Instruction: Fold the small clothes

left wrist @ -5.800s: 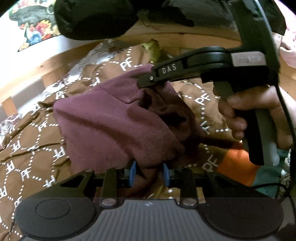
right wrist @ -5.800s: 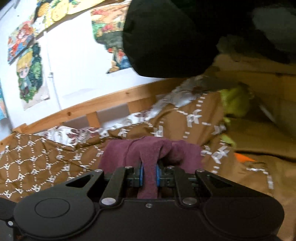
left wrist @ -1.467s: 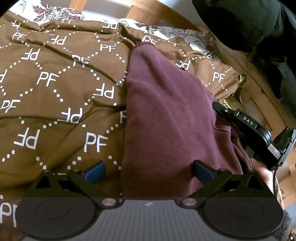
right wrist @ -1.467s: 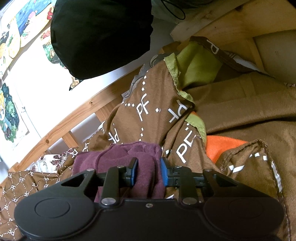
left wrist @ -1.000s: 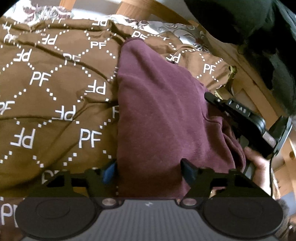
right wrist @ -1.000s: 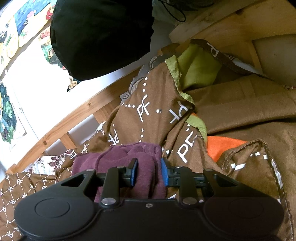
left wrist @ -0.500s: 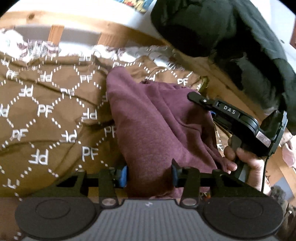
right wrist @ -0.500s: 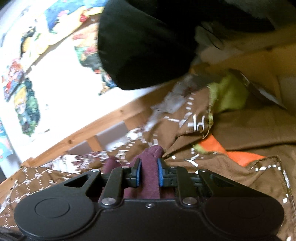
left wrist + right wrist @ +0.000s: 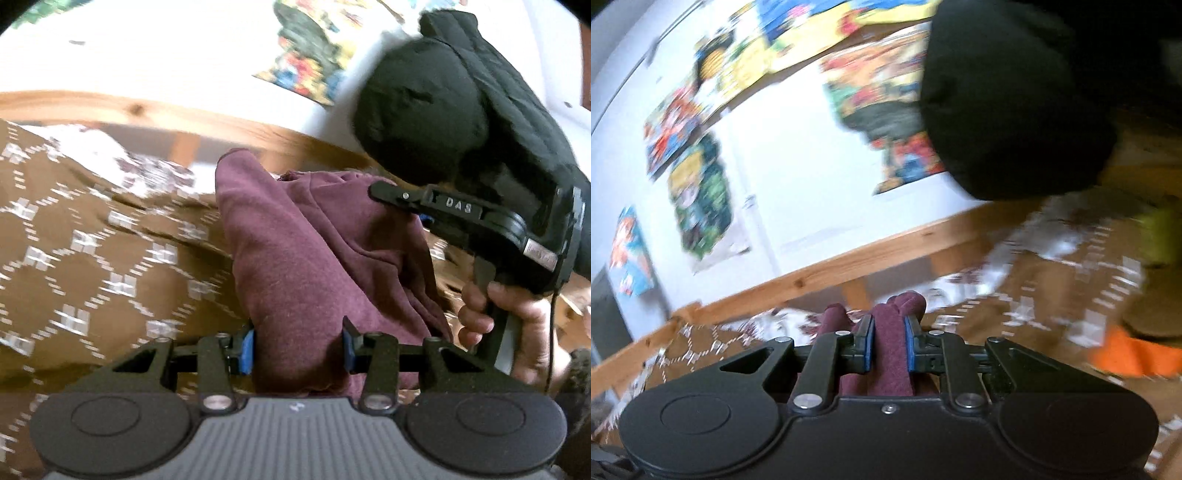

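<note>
A maroon garment (image 9: 295, 258) hangs bunched and lifted above the brown quilt. In the left wrist view my left gripper (image 9: 298, 343) is shut on its near edge, with a thick fold pressed between the blue pads. My right gripper (image 9: 391, 197), held by a hand (image 9: 517, 325), grips the garment's upper right part from the side. The right wrist view shows that gripper (image 9: 888, 339) shut on a narrow maroon fold (image 9: 908, 301) sticking up past the pads. The garment's lower part is hidden behind both tools.
A brown patterned quilt (image 9: 92, 251) covers the bed, bounded by a wooden rail (image 9: 849, 262). A black padded jacket (image 9: 443, 110) hangs at upper right. Posters (image 9: 701, 184) are on the white wall. Orange cloth (image 9: 1134, 354) and yellow-green cloth (image 9: 1160, 236) lie at right.
Both grippers closed on the maroon garment and rose with it. It came up off the quilt into a bunched hang, and both views now tilt toward the wall.
</note>
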`<state>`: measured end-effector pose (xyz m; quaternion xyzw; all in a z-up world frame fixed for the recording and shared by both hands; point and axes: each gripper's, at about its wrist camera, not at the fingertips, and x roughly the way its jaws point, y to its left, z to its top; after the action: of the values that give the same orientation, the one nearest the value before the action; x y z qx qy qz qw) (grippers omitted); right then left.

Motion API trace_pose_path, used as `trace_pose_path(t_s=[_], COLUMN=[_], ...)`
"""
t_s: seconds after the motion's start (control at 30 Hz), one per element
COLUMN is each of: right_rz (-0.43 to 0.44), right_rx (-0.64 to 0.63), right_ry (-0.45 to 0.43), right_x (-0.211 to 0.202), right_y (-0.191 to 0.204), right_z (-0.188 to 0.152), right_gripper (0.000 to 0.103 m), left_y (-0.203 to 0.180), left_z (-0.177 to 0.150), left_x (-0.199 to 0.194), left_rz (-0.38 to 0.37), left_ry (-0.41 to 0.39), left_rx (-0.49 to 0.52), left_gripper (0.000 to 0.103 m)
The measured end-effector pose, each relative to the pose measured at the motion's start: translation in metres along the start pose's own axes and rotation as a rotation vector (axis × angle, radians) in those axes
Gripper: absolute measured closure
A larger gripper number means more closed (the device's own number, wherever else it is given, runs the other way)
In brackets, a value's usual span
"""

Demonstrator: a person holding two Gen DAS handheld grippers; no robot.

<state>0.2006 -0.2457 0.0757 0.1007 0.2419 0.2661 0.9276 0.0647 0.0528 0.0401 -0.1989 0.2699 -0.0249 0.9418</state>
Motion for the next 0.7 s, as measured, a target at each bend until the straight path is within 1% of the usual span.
trace_pose_path(t_s=[0.1, 0.2, 0.3, 0.37, 0.43, 0.5, 0.6, 0.7], right_rz=[0.071, 0.123, 0.165, 0.175, 0.177, 0.168, 0.118, 0.06], right_rx=[-0.047, -0.069, -0.079, -0.091, -0.098, -0.082, 0.025, 0.114], right_ry=[0.016, 0.038, 0.08, 0.115, 0.145, 0.177, 0.216, 0.229], right_x=[0.037, 0.076, 0.115, 0.141, 0.161, 0.177, 0.193, 0.201], right_y=[0.032, 0.059, 0.08, 0.091, 0.098, 0.099, 0.084, 0.064], right_z=[0.002, 0.001, -0.006, -0.012, -0.019, -0.025, -0.034, -0.041], right_gripper=[0.085, 0.085, 0.086, 0.086, 0.086, 0.086, 0.086, 0.088], left_y=[0.025, 0.052, 0.078, 0.092, 0.105, 0.11, 0.11, 0.108], left_z=[0.005, 0.009, 0.008, 0.006, 0.002, -0.001, -0.003, -0.002], left_x=[-0.005, -0.005, -0.002, 0.002, 0.009, 0.014, 0.021, 0.024], left_rz=[0.084, 0.158, 0.215, 0.226, 0.224, 0.236, 0.246, 0.25], left_ry=[-0.04, -0.058, -0.053, -0.036, -0.016, -0.003, 0.013, 0.029], left_rx=[-0.038, -0.096, -0.154, -0.207, -0.257, -0.279, -0.273, -0.266], left_gripper=[0.056, 0.056, 0.056, 0.056, 0.056, 0.055, 0.052, 0.048])
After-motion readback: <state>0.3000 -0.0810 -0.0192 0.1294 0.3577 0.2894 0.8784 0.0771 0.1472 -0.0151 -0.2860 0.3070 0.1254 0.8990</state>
